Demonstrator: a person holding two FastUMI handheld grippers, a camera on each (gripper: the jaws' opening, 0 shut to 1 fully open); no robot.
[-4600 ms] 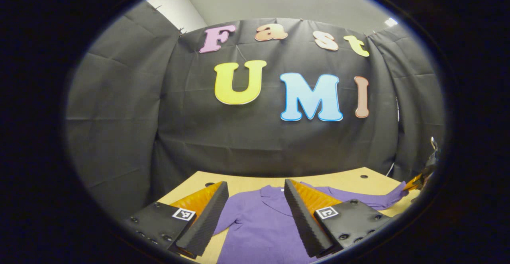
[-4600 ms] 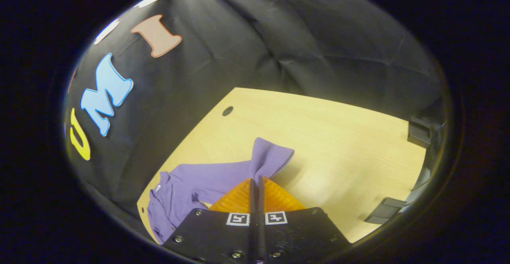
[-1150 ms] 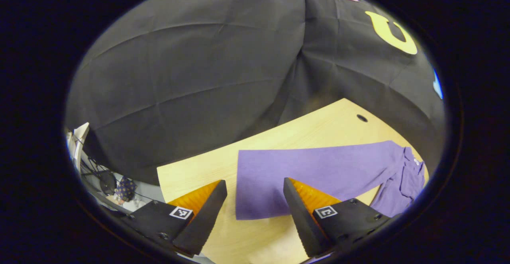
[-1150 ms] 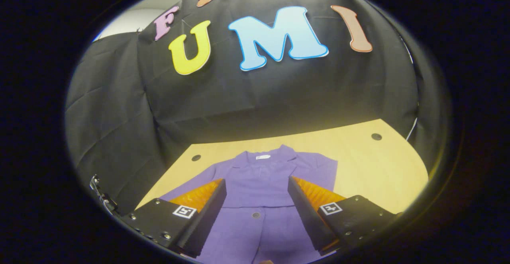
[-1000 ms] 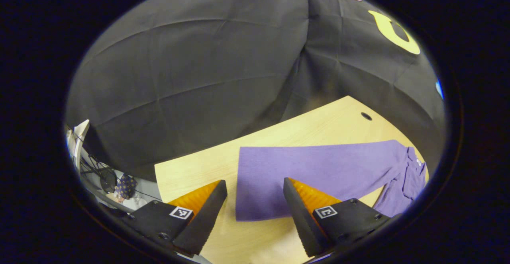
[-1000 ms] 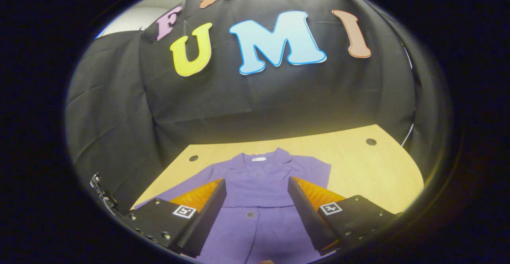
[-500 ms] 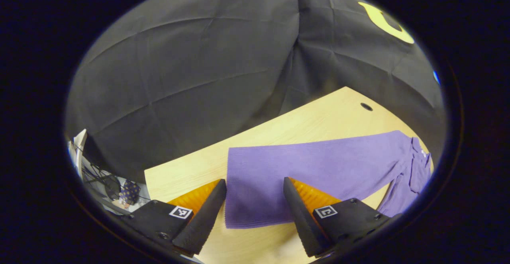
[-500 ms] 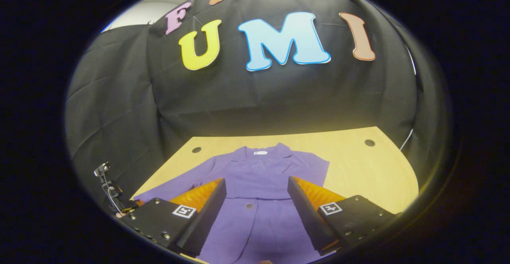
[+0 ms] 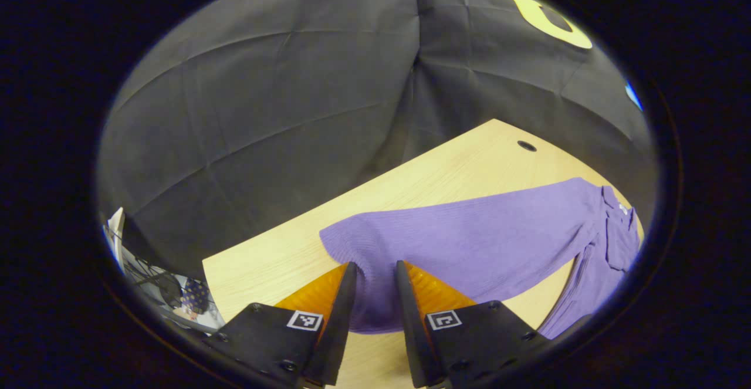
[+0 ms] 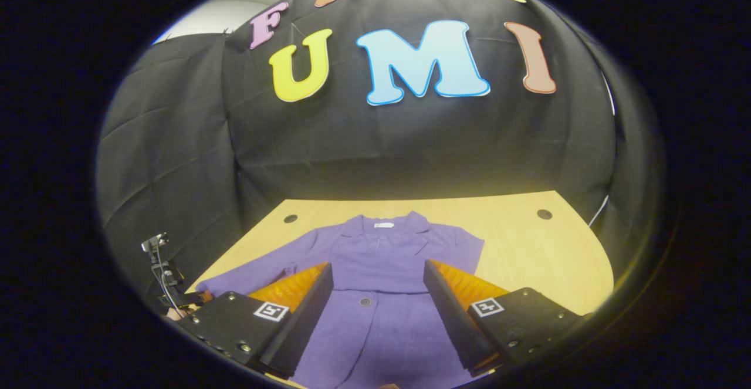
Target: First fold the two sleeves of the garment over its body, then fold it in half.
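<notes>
A purple buttoned garment (image 10: 381, 254) lies flat on the wooden table (image 10: 528, 248), collar toward the wall. One sleeve lies folded across its body. The other sleeve (image 9: 469, 236) stretches out sideways over the table. My left gripper (image 9: 375, 266) stands at that sleeve's cuff, and its fingers have closed in on the bunched cuff cloth between them. In the right gripper view this sleeve (image 10: 258, 274) runs off to the left, where part of the left gripper (image 10: 158, 260) shows at the edge. My right gripper (image 10: 378, 266) hovers open over the garment's body, holding nothing.
The table (image 9: 410, 183) has a cable hole (image 9: 526, 145) near its far edge, and two holes (image 10: 544, 214) (image 10: 290, 219) appear in the right gripper view. Bare wood lies right of the garment. Cables and clutter (image 9: 170, 289) sit below the table's left edge.
My left gripper moved onto the sleeve cuff and its fingers closed on it, bunching the cloth. Earlier the right gripper let go of the other sleeve, now folded over the body, and stands open.
</notes>
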